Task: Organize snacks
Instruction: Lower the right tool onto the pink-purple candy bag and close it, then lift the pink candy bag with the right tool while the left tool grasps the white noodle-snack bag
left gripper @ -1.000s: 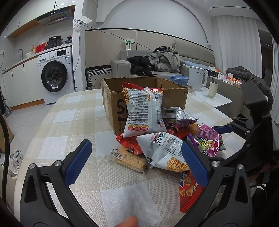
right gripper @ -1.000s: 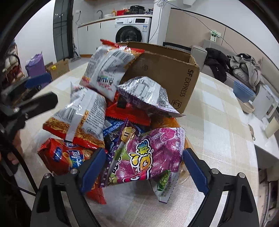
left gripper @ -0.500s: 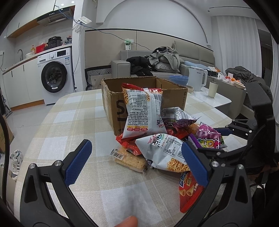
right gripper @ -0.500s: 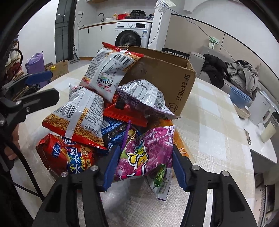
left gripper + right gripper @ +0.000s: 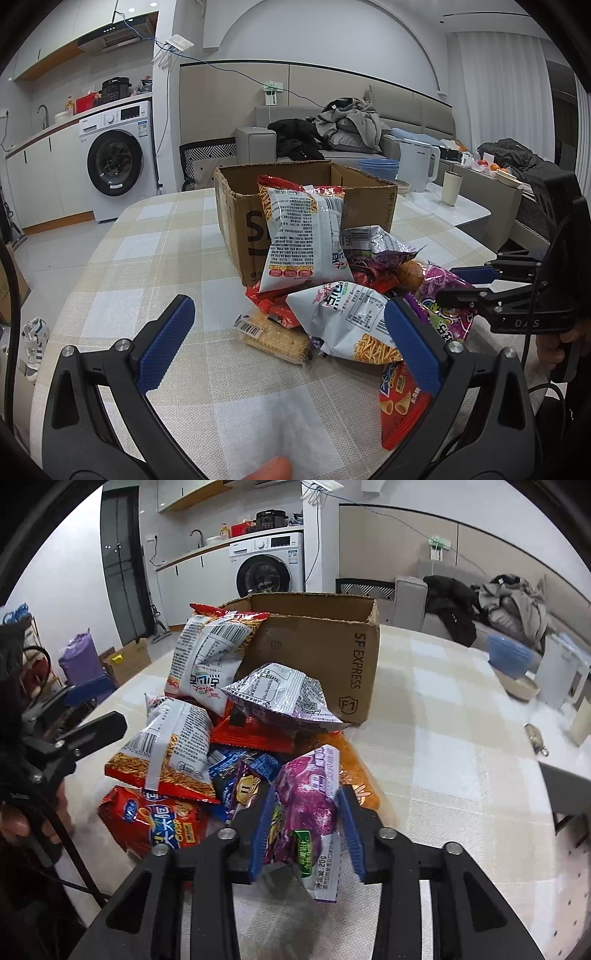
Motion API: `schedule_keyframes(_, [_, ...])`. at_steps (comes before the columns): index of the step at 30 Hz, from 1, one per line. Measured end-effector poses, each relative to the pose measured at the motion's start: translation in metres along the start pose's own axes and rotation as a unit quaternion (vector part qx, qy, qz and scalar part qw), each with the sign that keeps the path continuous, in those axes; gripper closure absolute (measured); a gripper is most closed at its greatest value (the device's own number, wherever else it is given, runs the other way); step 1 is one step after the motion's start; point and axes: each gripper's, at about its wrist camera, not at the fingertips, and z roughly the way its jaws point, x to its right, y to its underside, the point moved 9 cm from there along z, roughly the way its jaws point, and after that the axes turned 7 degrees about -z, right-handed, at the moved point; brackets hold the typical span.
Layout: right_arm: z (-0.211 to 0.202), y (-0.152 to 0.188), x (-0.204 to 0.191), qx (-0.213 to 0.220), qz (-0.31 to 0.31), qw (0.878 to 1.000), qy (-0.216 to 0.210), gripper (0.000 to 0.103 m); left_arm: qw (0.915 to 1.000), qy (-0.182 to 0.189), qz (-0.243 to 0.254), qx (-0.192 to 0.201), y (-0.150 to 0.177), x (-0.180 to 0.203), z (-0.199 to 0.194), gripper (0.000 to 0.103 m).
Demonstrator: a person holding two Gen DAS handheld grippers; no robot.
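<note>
The right gripper [image 5: 306,829] pinches the purple bag [image 5: 308,805] between its fingers at the near edge of the snack pile [image 5: 332,291] before the box [image 5: 306,210] on the worktop [image 5: 155,266], while the left gripper [image 5: 288,345] hangs spread wide, holding nothing.

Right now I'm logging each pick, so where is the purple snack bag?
The purple snack bag sits pinched between the right gripper fingers, low centre in the right wrist view, at the pile's near edge before the cardboard box.
</note>
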Motion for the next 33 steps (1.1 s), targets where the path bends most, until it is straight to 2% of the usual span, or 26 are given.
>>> schedule_keyframes(2, [-0.001, 0.001, 0.000, -0.003, 0.003, 1.000, -0.012, 0.054, 1.0000, 0.000, 0.000, -0.001, 0.000, 0.000, 0.000, 0.001])
schedule_keyframes(6, [-0.002, 0.003, -0.005, -0.010, -0.001, 1.000, -0.027, 0.052, 1.0000, 0.000, 0.000, -0.001, 0.000, 0.000, 0.000, 0.001])
schedule_keyframes(10, [0.000, 0.012, -0.012, -0.022, 0.000, 0.999, -0.041, 0.043, 1.0000, 0.000, 0.000, -0.001, 0.000, 0.000, 0.000, 0.001])
schedule_keyframes(20, [0.005, 0.020, -0.013, -0.034, 0.006, 0.998, -0.055, 0.040, 1.0000, 0.000, 0.001, -0.001, 0.000, 0.000, 0.000, 0.001])
schedule_keyframes(21, [0.004, 0.020, -0.013, -0.033, 0.006, 0.998, -0.053, 0.041, 1.0000, 0.000, 0.000, -0.001, 0.000, 0.000, 0.000, 0.001])
schedule_keyframes(22, [0.004, 0.020, -0.014, -0.032, 0.004, 0.998, -0.051, 0.049, 1.0000, 0.000, 0.000, 0.000, 0.000, 0.000, 0.000, 0.001])
schedule_keyframes(24, [0.002, 0.020, -0.014, -0.026, 0.006, 0.998, -0.054, 0.058, 1.0000, 0.000, 0.000, 0.000, 0.000, 0.000, 0.000, 0.001])
schedule_keyframes(26, [-0.002, 0.014, -0.011, -0.012, 0.015, 0.999, -0.048, 0.079, 1.0000, 0.000, 0.001, 0.000, 0.000, 0.001, 0.000, 0.001])
schedule_keyframes(33, [-0.028, -0.009, -0.007, 0.046, 0.011, 0.998, -0.036, 0.081, 0.9999, 0.007, 0.007, -0.004, -0.001, 0.003, 0.000, 0.001])
